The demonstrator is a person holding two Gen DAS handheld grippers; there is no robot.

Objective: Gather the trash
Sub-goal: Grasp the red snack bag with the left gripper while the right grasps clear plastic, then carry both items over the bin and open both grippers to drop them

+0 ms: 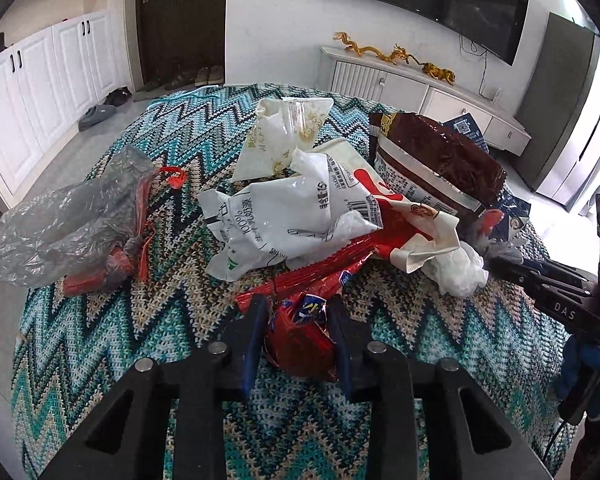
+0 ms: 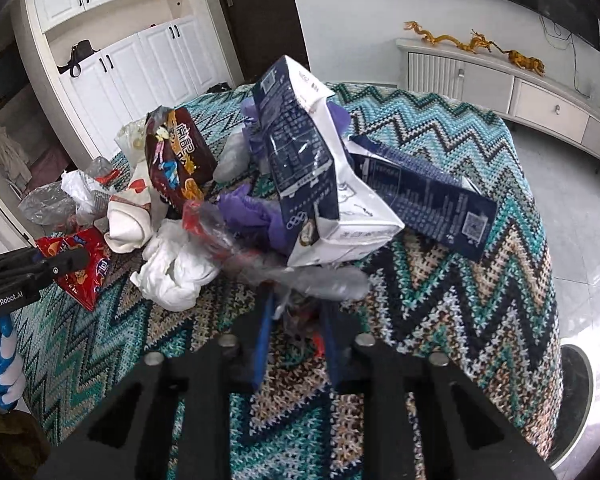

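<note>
A heap of trash lies on a table under a zigzag knitted cloth (image 1: 100, 340). My left gripper (image 1: 298, 312) is shut on a crumpled red snack wrapper (image 1: 300, 344) at the near edge of the heap; it also shows in the right wrist view (image 2: 76, 258). My right gripper (image 2: 296, 312) is shut on a crinkled clear plastic wrapper (image 2: 320, 280) under a blue-and-white carton (image 2: 308, 168). Behind the wrappers lie a white milk pouch (image 1: 300, 216), a brown snack bag (image 1: 440, 160), a purple glove (image 2: 252, 208) and a white crumpled tissue (image 2: 176, 272).
A grey clear plastic bag (image 1: 72, 224) with red string lies at the left of the table. A flattened blue carton (image 2: 432, 200) lies to the right. Beyond the table are white cupboards (image 1: 40, 80), a dark door (image 1: 180, 20), shoes on the floor and a low TV cabinet (image 1: 420, 88).
</note>
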